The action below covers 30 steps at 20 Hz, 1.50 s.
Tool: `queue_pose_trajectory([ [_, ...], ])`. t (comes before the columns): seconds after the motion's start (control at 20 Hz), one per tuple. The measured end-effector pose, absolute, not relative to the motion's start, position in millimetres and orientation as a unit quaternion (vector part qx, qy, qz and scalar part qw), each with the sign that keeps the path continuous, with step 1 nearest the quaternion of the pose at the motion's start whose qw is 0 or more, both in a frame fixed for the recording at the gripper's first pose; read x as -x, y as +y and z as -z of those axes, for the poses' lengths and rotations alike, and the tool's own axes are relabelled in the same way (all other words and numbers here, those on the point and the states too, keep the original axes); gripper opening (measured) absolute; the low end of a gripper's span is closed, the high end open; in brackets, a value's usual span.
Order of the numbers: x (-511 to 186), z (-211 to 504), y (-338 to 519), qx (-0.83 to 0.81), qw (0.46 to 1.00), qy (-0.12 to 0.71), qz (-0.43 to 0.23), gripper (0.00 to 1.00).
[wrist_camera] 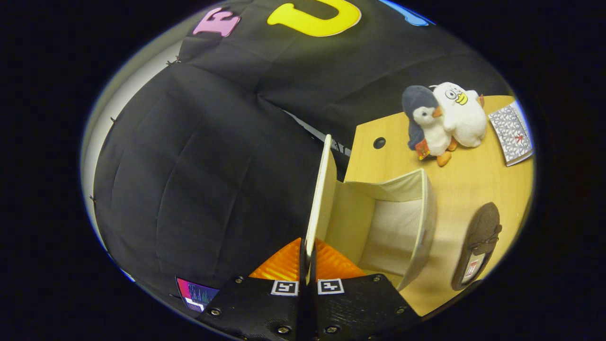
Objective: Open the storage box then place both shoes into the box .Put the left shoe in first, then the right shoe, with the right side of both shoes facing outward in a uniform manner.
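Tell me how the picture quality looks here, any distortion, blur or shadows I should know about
Gripper view: strong fisheye bending, so the desk edge and the storage box look curved and tilted. Focus is fairly sharp on the plush toys and the shoe. Light is even, with soft shadow inside the box and no glare. The gripper has its jaws shut on the box lid.

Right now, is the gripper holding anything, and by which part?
Yes. The gripper is shut on the lid of the storage box, pinching the lid's free edge between both fingers, with the lid swung up and open.
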State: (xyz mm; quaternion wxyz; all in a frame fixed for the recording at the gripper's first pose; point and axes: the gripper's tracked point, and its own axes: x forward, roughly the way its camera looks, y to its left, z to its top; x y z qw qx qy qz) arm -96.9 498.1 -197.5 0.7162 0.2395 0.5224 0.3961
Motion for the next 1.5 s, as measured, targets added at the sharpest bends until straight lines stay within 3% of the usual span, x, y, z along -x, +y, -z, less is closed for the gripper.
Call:
queue_pose_trajectory([
  [0.2,107,182,552,-0.186,0.734,0.508,-0.410,0.02],
  [0.5,125,190,640,-0.170,0.719,0.526,-0.420,0.02],
  [0.95,163,262,739,-0.104,0.708,0.563,-0.413,0.02],
  [1.25,182,296,764,-0.050,0.708,0.564,-0.423,0.09],
  [1.35,191,291,771,-0.062,0.696,0.564,-0.440,0.20],
  [1.45,193,281,770,-0.059,0.690,0.561,-0.453,0.45],
  [1.5,192,275,763,-0.053,0.692,0.554,-0.461,0.65],
])
